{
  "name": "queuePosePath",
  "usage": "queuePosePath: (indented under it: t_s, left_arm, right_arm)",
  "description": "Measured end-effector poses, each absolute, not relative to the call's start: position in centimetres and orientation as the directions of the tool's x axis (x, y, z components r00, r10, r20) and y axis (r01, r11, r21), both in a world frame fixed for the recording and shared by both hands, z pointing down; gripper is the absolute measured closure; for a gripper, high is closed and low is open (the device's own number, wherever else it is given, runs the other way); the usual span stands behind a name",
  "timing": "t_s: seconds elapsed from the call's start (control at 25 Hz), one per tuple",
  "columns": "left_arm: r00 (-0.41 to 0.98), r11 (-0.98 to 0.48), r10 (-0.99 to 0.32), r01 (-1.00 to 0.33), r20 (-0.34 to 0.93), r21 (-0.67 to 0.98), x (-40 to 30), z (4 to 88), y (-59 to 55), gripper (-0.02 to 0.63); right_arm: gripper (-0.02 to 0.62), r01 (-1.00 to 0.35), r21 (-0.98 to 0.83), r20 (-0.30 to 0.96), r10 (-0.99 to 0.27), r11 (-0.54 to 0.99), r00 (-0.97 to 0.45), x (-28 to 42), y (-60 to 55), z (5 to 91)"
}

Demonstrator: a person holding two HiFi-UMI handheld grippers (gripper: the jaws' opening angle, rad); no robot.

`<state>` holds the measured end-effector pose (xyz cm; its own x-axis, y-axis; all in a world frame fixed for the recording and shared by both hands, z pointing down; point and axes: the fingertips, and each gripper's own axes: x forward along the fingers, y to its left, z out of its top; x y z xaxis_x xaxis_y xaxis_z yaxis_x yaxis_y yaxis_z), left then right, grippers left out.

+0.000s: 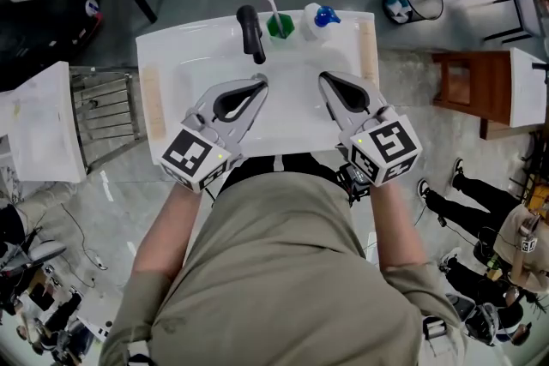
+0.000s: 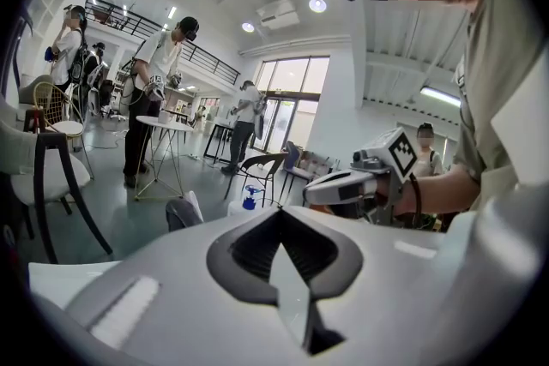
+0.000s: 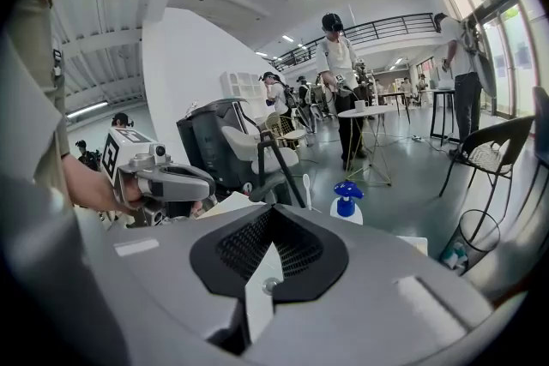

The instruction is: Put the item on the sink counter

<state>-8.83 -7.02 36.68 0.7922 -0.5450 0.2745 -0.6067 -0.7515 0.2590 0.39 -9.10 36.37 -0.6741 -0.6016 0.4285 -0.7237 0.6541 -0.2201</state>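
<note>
Since the left gripper (image 1: 259, 82) and right gripper (image 1: 325, 79) are both clenched on nothing, placement looks done. Green cup (image 1: 280, 27) with toothbrush (image 1: 269, 1) and blue-pump bottle (image 1: 317, 20) stand on the sink counter (image 1: 171, 47), just beyond the jaw tips. Which one is the item is unclear. Nothing obvious left to do.

White sink counter (image 1: 163, 64): black faucet (image 1: 250, 32), green cup (image 1: 280, 26), blue-pump bottle (image 1: 319, 20) at back.
</note>
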Motion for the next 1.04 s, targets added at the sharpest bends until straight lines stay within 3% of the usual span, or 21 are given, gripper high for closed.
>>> queuePosePath:
  t_s: [1.04]
  left_arm:
    - [0.792, -0.752, -0.545, -0.607, 0.273, 0.259, -9.45, 36.9, -7.66, 0.6]
  right_arm:
    - [0.584, -0.715, -0.225, 0.435, -0.588, 0.662, -0.682, -0.56, -9.55, 36.85]
